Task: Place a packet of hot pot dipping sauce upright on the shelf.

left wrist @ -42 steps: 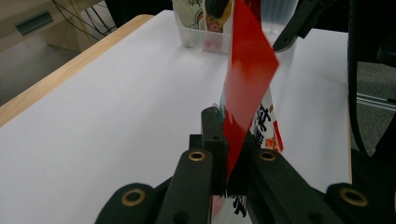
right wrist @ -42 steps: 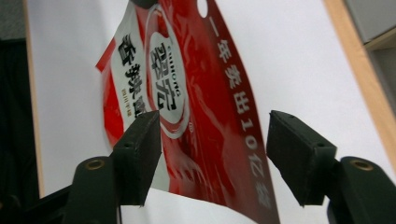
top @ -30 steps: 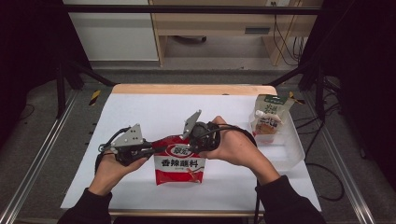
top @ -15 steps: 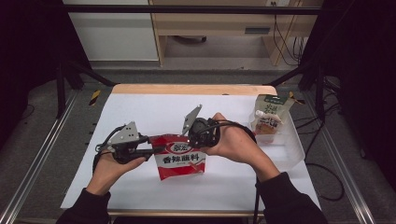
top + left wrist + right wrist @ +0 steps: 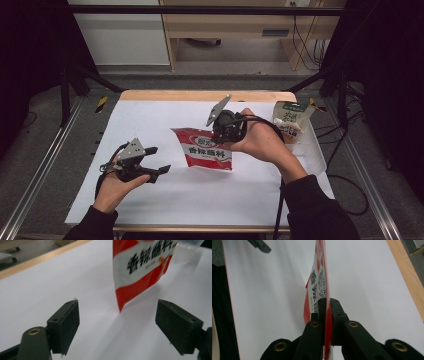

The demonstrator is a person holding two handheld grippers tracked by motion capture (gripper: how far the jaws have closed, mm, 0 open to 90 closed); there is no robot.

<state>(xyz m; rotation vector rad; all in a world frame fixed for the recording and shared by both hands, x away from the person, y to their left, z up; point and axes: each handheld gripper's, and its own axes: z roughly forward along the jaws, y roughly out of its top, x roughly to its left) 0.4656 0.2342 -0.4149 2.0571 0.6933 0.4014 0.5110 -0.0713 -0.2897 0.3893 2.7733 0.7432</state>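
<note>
Red-and-white sauce pouch (image 5: pixel 204 148) hangs off table (image 5: pixel 150 200), long axis slanting, right gripper (image 5: pixel 223 131) pinching its right edge; left gripper (image 5: pixel 155 161) apart at left | left gripper view: jaws just opened, spread, nothing between; pouch (image 5: pixel 140 270) ahead, slightly right | right gripper view: jaws clamp pouch (image 5: pixel 322 285) edge-on.

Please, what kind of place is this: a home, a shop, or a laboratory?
Most likely a laboratory set up for recording. The white table stands inside a metal frame, loose cables trail behind it, and dark curtains close off both sides.
</note>
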